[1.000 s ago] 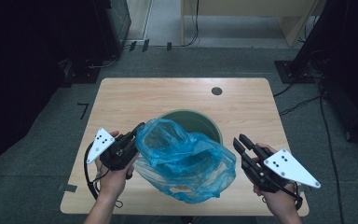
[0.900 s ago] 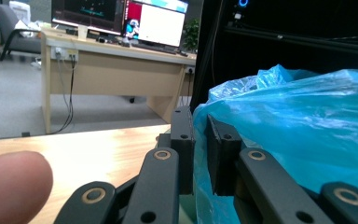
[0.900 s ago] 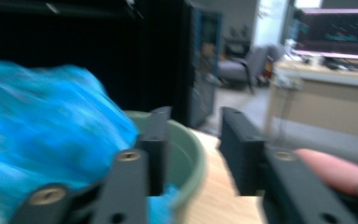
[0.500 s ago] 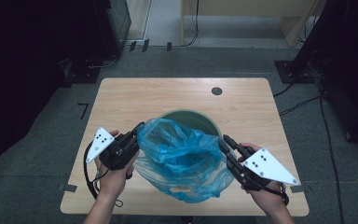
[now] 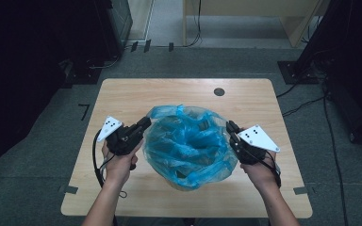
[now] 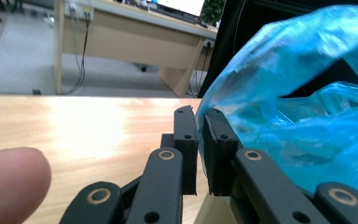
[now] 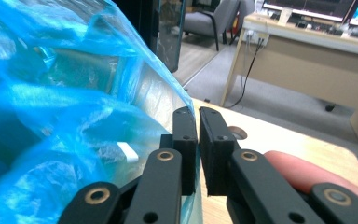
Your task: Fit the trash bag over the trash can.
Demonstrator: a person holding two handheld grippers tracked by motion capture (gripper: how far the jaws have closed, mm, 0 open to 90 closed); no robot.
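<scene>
Bag point(image 5: 188, 143) had spread wider over the bin since a second before, and the right gripper point(image 5: 232, 129) had come in to the bag's right edge, jaws just closed on the film; left gripper point(image 5: 143, 125) pinched the left edge; table point(image 5: 122, 94) lay bare beyond; both forearms angled inward.

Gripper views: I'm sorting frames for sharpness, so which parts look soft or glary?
Left gripper view: fingertip blurred, glare on the table. Right gripper view: blue bag soft up close, office behind hazy. High view: floor dark, bag lit.
</scene>
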